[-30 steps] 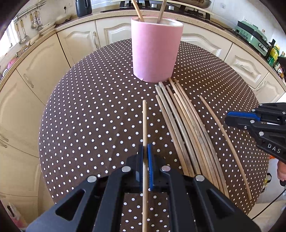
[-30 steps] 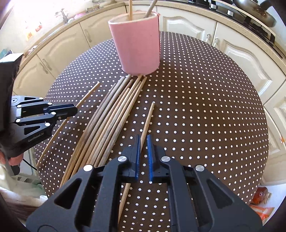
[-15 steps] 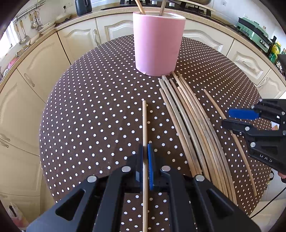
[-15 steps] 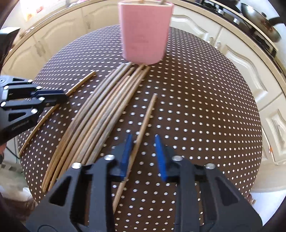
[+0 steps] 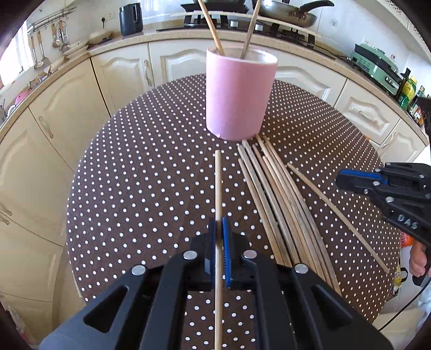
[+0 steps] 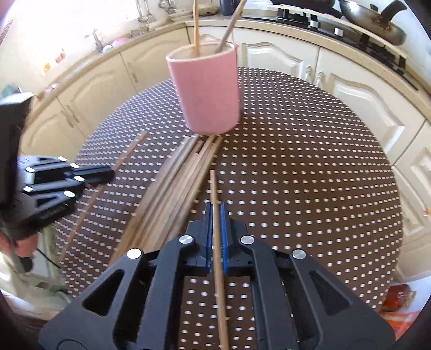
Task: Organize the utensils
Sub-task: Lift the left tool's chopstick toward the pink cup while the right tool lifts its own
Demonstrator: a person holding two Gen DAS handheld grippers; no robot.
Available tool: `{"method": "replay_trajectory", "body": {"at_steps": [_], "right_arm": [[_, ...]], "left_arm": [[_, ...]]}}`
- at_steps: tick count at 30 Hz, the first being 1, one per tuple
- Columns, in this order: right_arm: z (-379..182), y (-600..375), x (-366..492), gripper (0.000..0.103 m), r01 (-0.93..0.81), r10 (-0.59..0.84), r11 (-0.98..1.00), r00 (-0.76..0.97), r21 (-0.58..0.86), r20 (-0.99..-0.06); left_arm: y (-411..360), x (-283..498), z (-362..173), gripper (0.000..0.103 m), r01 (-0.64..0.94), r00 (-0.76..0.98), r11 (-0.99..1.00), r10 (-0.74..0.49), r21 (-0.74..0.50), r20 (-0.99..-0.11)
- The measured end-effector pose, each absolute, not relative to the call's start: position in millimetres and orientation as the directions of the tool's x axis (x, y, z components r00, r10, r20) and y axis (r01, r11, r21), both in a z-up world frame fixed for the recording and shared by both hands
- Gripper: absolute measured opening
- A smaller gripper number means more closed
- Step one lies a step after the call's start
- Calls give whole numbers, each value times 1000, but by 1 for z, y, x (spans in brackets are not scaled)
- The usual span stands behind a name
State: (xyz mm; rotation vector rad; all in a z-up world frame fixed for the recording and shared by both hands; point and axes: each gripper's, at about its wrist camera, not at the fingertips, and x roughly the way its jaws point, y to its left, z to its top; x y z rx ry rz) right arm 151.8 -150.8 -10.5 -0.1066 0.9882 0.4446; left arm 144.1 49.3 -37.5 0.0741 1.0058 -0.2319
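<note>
1. A pink cylindrical holder (image 5: 240, 95) stands upright near the far side of a round table (image 5: 134, 188) covered in brown polka-dot cloth; two wooden sticks (image 5: 212, 25) already lean inside it, apparently the only part of the sorting finished.

2. The left gripper (image 5: 219, 237) is clamped on a single wooden stick (image 5: 218, 188), its far tip pointing toward the holder and stopping short of the base.

3. The right gripper (image 6: 214, 223), shown in its own blurred view, likewise pinches one wooden stick (image 6: 213, 188) between its blue pads, aimed toward the holder.

4. Whether either held stick is lifted clear of the cloth cannot be told.

5. Still to be put away: a loose bundle of sticks (image 5: 277, 199) fanned on the cloth, its far ends touching or just beside the holder's base, and one stray stick (image 5: 336, 218) lying apart, toward the table's edge.

6. By this reckoning the job is in its early stage, most sticks remaining on the table.
</note>
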Motion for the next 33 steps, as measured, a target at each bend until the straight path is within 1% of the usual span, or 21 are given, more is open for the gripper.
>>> {"method": "replay_trajectory", "body": {"at_steps": [3, 4, 6, 7, 9, 10, 14, 15, 16, 17, 18, 19, 20, 22, 25, 27, 33], "right_arm": [[-18, -140, 150, 8, -426, 271, 903, 446, 64, -853], [-20, -137, 150, 9, -428, 252, 903, 442, 44, -861], [-25, -135, 149, 13, -428, 250, 902, 420, 52, -873], [-28, -134, 147, 19, -426, 247, 903, 414, 53, -876], [-31, -134, 148, 46, -420, 220, 907, 415, 28, -883], [-32, -134, 149, 63, -416, 212, 909, 423, 18, -881], [-36, -128, 141, 63, -439, 206, 899, 428, -3, -880], [-39, -126, 140, 60, -447, 204, 894, 422, -7, -883], [-42, -122, 133, 40, -452, 201, 892, 414, -9, -888], [-42, -120, 130, 24, -454, 206, 891, 430, -13, -879], [-43, -119, 127, 22, -458, 208, 889, 431, -15, -878], [-43, -117, 126, 17, -466, 207, 885, 429, -19, -879], [-42, -115, 123, 8, -464, 219, 886, 422, -2, -880], [-42, -112, 118, 6, -453, 219, 891, 425, 3, -878], [-42, -113, 118, 6, -445, 228, 895, 435, 11, -871], [-40, -118, 127, 6, -423, 254, 904, 430, 55, -866], [-23, -134, 128, 6, -388, 308, 914, 483, 115, -820]], "left_arm": [[49, 143, -37, 6, 227, 511, 973, -157, -43, -845], [47, 144, -38, 6, 226, 506, 973, -153, -41, -849], [46, 145, -41, 6, 223, 496, 974, -150, -42, -855], [47, 146, -43, 6, 221, 488, 974, -151, -45, -860], [46, 146, -47, 6, 222, 483, 974, -153, -49, -862], [46, 146, -49, 6, 223, 481, 974, -154, -50, -863], [46, 145, -52, 6, 223, 481, 974, -150, -45, -864], [46, 145, -52, 6, 222, 479, 974, -150, -45, -865], [47, 146, -53, 6, 221, 477, 974, -151, -48, -866], [47, 146, -53, 6, 221, 475, 974, -154, -52, -867], [47, 146, -54, 6, 221, 473, 974, -156, -54, -867], [47, 146, -55, 6, 222, 472, 973, -158, -57, -867], [47, 146, -56, 6, 223, 470, 973, -158, -57, -869], [46, 147, -56, 6, 227, 466, 972, -160, -57, -870], [45, 145, -55, 6, 238, 472, 970, -169, -60, -865], [44, 143, -53, 6, 240, 483, 969, -174, -62, -858], [47, 137, -42, 6, 237, 519, 965, -224, -113, -825]]}}
